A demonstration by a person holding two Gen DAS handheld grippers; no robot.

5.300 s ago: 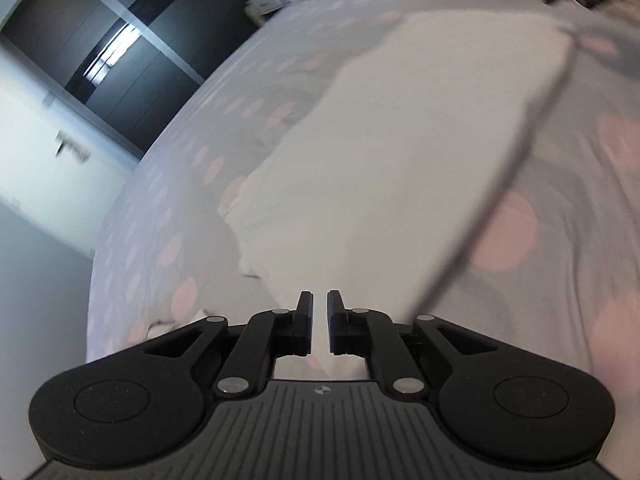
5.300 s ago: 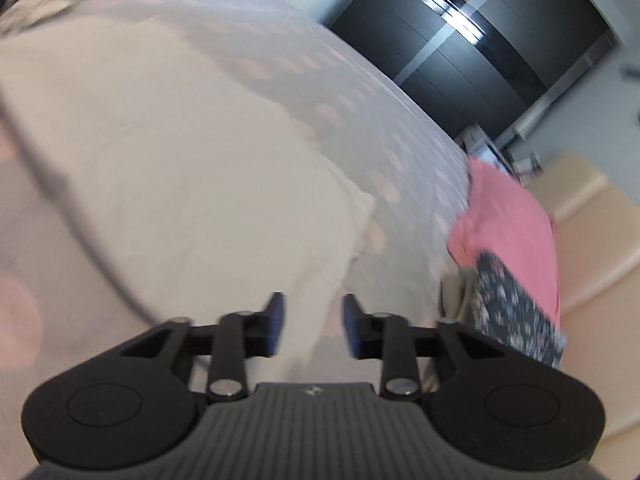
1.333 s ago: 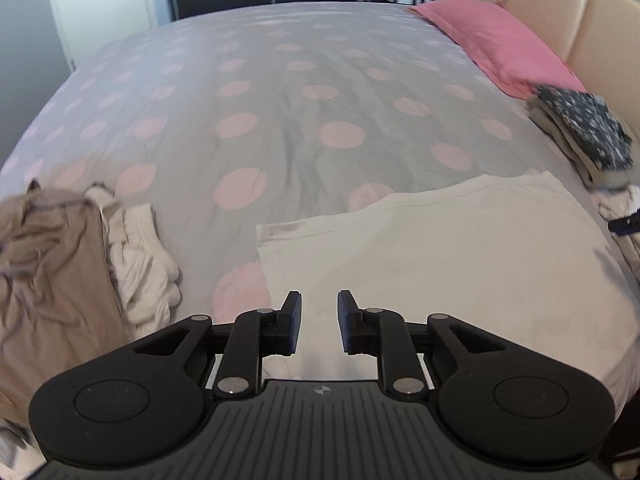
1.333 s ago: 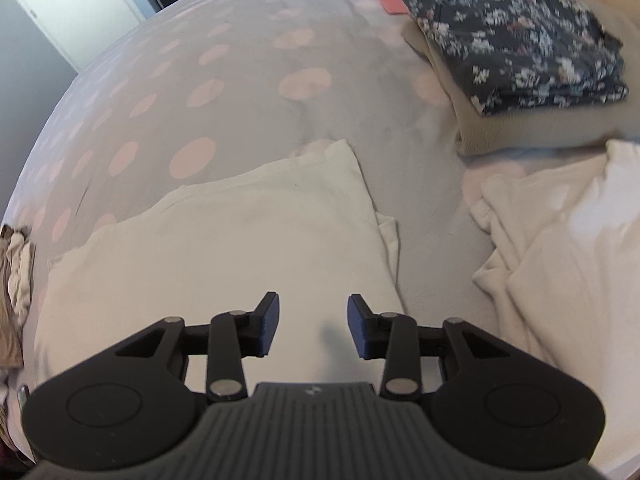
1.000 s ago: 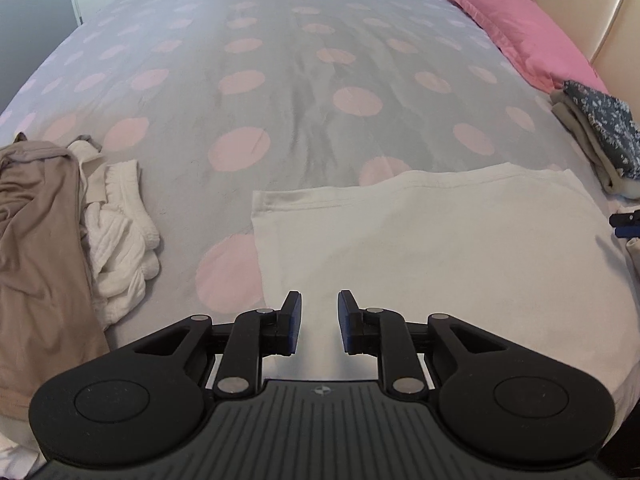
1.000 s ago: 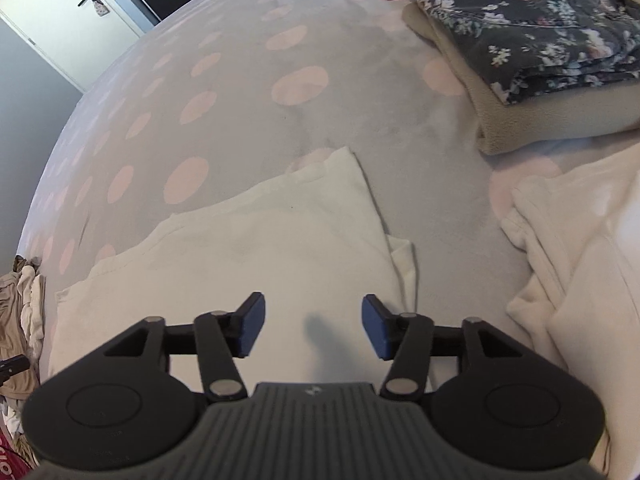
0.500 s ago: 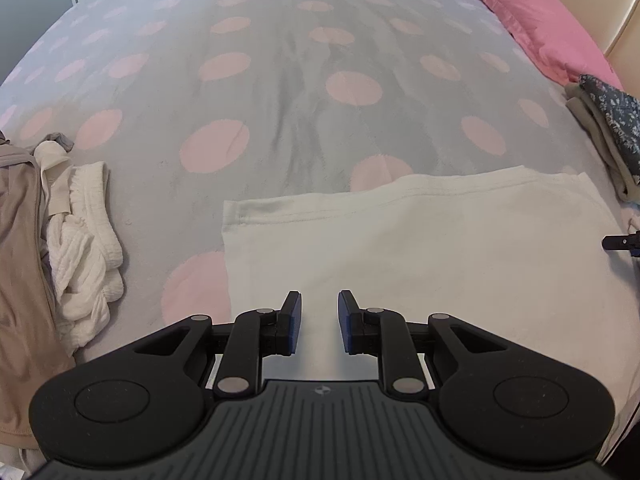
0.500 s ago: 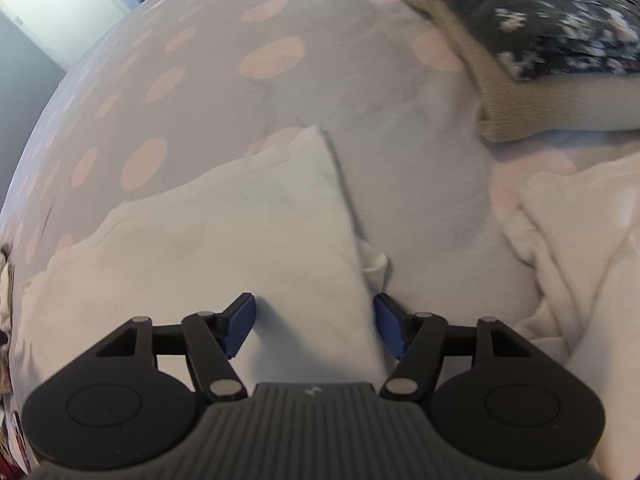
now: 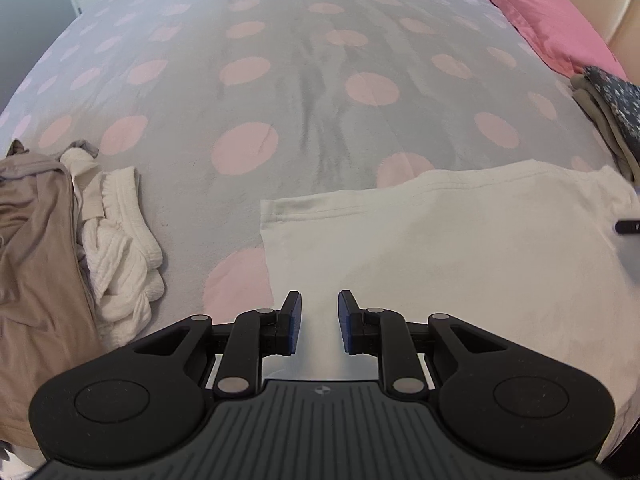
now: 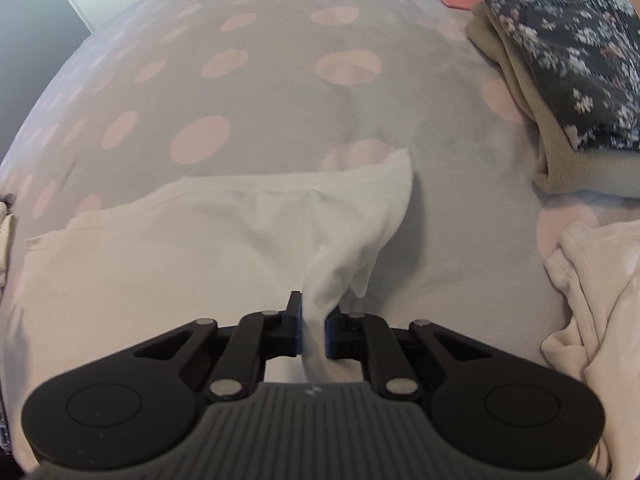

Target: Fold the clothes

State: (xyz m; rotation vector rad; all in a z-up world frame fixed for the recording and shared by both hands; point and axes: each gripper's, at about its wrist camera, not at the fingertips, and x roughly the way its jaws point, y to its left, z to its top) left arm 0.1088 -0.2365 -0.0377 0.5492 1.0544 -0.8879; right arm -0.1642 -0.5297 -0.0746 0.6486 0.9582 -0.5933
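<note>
A white folded garment (image 9: 460, 240) lies flat on the grey bedspread with pink dots (image 9: 280, 80). My left gripper (image 9: 319, 320) is open and hovers over the garment's near left part, close to its left edge. In the right wrist view the same white garment (image 10: 160, 248) shows, and my right gripper (image 10: 312, 328) is shut on its right edge, which bunches up between the fingers and lifts off the bed. The right gripper's tip (image 9: 628, 226) shows at the far right of the left wrist view.
A pile of tan and white clothes (image 9: 60, 248) lies at the left. A folded stack with a dark floral piece on top (image 10: 560, 60) sits at the right, by a pink pillow (image 9: 540, 12). A crumpled cream garment (image 10: 600, 300) lies at the near right.
My right gripper has closed on the garment's right edge and pulled it up into a bunch. My left gripper stayed open and shifted slightly right along the garment's near edge.
</note>
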